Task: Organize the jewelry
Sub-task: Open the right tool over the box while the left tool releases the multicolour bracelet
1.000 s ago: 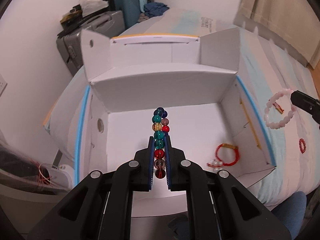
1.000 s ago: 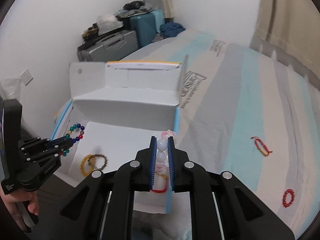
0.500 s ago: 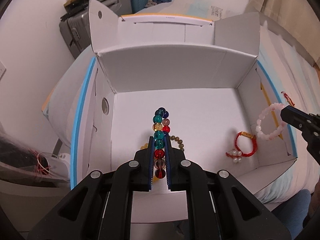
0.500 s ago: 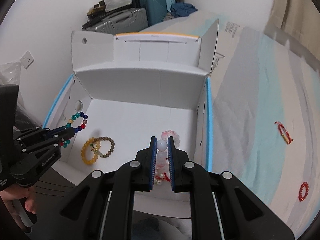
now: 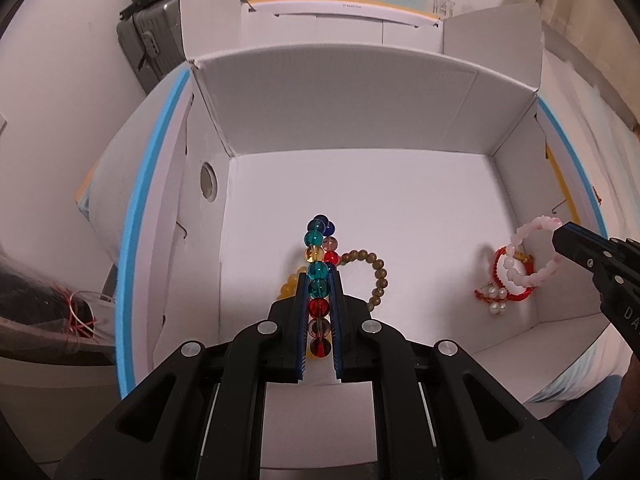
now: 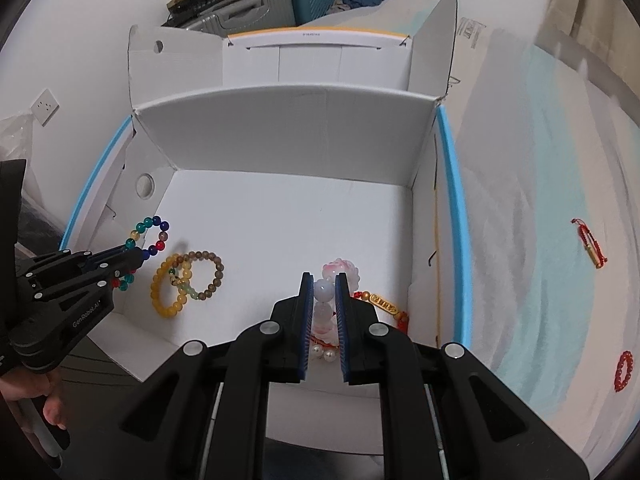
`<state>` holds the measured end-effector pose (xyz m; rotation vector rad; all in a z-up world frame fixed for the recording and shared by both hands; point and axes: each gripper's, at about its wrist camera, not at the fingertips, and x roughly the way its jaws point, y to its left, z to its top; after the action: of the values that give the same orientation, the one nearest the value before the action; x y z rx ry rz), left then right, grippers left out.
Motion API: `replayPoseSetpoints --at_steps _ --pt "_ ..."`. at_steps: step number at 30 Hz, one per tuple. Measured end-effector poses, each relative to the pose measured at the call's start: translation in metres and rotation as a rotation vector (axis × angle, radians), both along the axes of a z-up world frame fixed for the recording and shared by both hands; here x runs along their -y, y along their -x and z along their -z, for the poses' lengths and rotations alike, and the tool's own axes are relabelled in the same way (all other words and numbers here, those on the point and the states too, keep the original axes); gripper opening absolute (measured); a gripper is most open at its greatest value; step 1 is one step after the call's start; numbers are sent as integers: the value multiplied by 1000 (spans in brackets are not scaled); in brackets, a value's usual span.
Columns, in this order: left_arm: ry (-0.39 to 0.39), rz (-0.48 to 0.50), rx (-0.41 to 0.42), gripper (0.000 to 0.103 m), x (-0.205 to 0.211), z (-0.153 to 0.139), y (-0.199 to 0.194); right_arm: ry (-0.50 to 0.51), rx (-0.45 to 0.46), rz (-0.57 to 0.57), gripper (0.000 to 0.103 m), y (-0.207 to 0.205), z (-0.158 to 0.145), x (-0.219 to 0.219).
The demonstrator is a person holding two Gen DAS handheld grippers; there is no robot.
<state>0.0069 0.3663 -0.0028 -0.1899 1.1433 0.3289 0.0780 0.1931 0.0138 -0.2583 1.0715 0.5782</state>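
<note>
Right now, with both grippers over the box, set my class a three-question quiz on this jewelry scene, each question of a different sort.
1. True or false: the left gripper grips a multicolored bead bracelet.
2. What colour is the bracelet in the right gripper? A pink B green C black
3. How many red pieces lie on the bed outside the white box?

Key: 1 true; 2 A; 3 two: a red cord bracelet, a red bead bracelet.
</note>
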Motion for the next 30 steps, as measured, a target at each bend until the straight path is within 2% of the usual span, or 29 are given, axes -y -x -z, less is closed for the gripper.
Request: replayPoseSetpoints --at_steps 8,13,14,15,16,17,20,22,26,29,30 --pt "8 -1 -32 10 0 15 -4 12 -23 -1 11 -3 12 -2" --pt "-7 -10 -22 12 -1 13 -5 13 -18 1 12 -3 13 -2" --pt "-10 -13 -17 14 0 10 -5 12 -15 -2 18 -2 12 -2" --pt "-13 -16 -12 23 0 9 -4 5 -13 -4 24 -1 10 -2" --pt "-15 -20 -6 31 0 6 -4 -4 -8 -3 39 -1 8 -1" --pt "-21 -23 5 34 1 3 -3 -21 2 0 50 0 5 1" --pt "-34 -22 19 41 3 -4 -1 -53 24 4 66 2 -6 6" --pt "-39 -13 27 44 7 -8 0 -63 34 4 71 3 -12 8" --pt "-53 -11 55 58 13 -19 1 -76 77 10 83 5 -28 17" --pt "-62 -3 74 69 20 -25 -1 -78 98 17 85 6 -37 25" --pt "-67 -2 80 77 23 -28 -1 -78 105 20 87 6 -40 28"
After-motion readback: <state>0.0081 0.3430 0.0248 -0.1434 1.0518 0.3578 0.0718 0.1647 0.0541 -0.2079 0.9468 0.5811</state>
